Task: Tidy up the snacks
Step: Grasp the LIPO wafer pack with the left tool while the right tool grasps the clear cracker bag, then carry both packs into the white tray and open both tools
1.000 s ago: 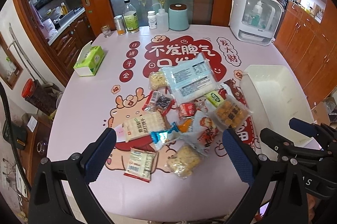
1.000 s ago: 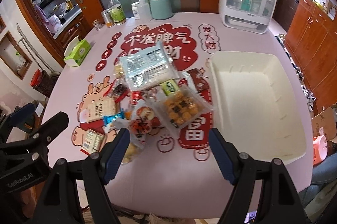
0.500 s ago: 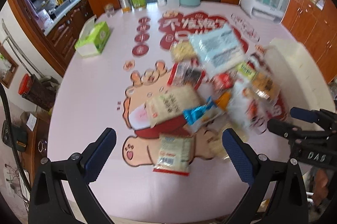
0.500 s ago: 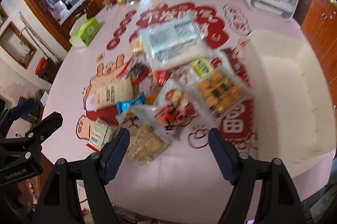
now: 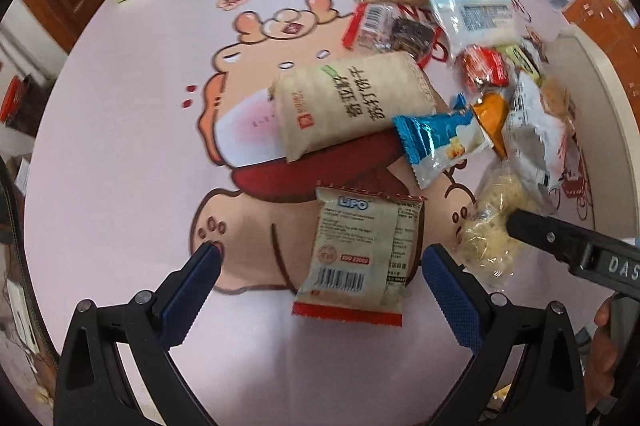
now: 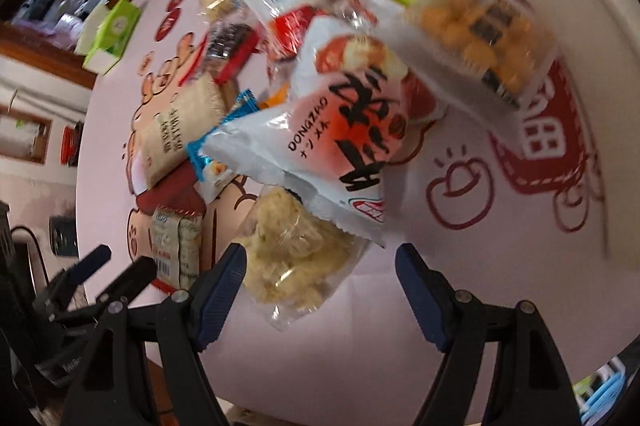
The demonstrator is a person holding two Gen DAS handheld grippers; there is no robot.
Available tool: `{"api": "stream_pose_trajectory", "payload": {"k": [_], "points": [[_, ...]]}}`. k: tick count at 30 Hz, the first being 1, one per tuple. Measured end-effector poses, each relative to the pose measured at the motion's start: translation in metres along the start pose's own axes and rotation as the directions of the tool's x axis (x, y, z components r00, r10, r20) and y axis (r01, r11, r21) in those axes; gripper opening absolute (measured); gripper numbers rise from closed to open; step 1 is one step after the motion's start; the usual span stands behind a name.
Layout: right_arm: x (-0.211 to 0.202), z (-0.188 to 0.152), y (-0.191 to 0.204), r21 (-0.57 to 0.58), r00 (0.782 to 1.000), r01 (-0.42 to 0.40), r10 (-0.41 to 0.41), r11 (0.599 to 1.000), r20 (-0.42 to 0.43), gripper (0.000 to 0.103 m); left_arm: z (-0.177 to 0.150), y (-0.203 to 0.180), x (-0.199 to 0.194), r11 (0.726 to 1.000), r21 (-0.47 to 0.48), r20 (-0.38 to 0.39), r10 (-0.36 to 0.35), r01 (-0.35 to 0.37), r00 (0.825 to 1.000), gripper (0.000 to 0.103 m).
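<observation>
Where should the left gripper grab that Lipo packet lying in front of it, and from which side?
Grip the Lipo packet across its narrow width, around mid-body. It lies flat, long axis pointing away from the left gripper, whose open jaws already straddle its near end. Probably best to come down from above; the crimped ends are thin and could slip.

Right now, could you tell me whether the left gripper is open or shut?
Open: the left gripper has its blue pads spread wide apart, straddling the LIPO packet without touching it.
</observation>
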State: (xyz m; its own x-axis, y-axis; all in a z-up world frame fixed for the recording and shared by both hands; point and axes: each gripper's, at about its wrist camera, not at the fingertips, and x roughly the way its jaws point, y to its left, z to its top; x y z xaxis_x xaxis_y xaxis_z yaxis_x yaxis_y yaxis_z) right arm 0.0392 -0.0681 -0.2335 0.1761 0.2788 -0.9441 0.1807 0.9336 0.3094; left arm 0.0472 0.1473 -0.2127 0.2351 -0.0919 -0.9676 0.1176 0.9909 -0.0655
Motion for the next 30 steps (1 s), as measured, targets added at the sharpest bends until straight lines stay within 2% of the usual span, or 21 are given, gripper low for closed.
{"api": "stream_pose_trajectory", "payload": {"k": [4,7,10,12,13,14,15,19,21,25,27,30], "points": [[0.011,0.004,0.007,0.050,1.000,-0.005,0.005,0.999,-0.013,0.078,0.001,-0.015,0.015,0.997,0.078,-0.020,0.025,-0.023,0.999,0.100],[0.017,0.007,0.017,0.027,0.999,0.042,-0.042,0.999,-0.016,0.078,-0.003,-0.025,0.025,0.991,0.126,-0.042,0.051,-0.045,0.998,0.100],[0.021,0.008,0.026,-0.008,0.996,0.085,-0.085,0.996,-0.017,0.074,-0.003,-0.028,0.035,0.989,0.140,-0.085,0.048,-0.036,0.995,0.082],[0.020,0.008,0.027,-0.006,0.997,0.071,-0.071,0.997,-0.014,0.067,-0.003,-0.025,0.033,0.992,0.127,-0.067,0.036,-0.027,0.997,0.070],[0.019,0.008,0.026,0.001,0.998,0.063,-0.063,0.998,-0.012,0.065,-0.002,-0.026,0.031,0.991,0.135,-0.059,0.033,-0.025,0.998,0.056],[0.019,0.008,0.025,0.004,0.998,0.059,-0.059,0.998,-0.014,0.060,-0.001,-0.026,0.029,0.989,0.147,-0.047,0.029,-0.022,0.998,0.048],[0.018,0.008,0.024,0.006,0.998,0.056,-0.056,0.998,-0.012,0.055,0.000,-0.025,0.027,0.988,0.154,-0.048,0.025,-0.017,0.999,0.044],[0.006,0.002,0.024,-0.030,1.000,0.020,-0.020,0.999,-0.006,0.053,0.001,-0.028,0.022,0.986,0.168,-0.054,0.003,0.006,0.999,0.044],[-0.008,-0.003,0.028,-0.076,1.000,-0.010,0.012,0.997,0.024,0.053,0.004,-0.026,0.009,0.985,0.173,-0.036,-0.010,0.016,0.999,0.044],[-0.043,-0.009,0.039,-0.172,0.991,-0.028,0.049,0.985,0.121,0.053,0.015,-0.035,-0.037,0.978,0.206,0.072,-0.047,0.031,0.996,0.044],[-0.069,-0.011,0.044,-0.211,0.976,-0.011,0.056,0.977,0.211,0.053,0.024,-0.043,-0.063,0.975,0.216,0.124,-0.083,0.055,0.989,0.044],[-0.110,-0.013,0.042,-0.230,0.932,0.054,0.033,0.972,0.360,0.053,0.041,-0.063,-0.103,0.966,0.235,0.195,-0.155,0.107,0.968,0.044]]}}
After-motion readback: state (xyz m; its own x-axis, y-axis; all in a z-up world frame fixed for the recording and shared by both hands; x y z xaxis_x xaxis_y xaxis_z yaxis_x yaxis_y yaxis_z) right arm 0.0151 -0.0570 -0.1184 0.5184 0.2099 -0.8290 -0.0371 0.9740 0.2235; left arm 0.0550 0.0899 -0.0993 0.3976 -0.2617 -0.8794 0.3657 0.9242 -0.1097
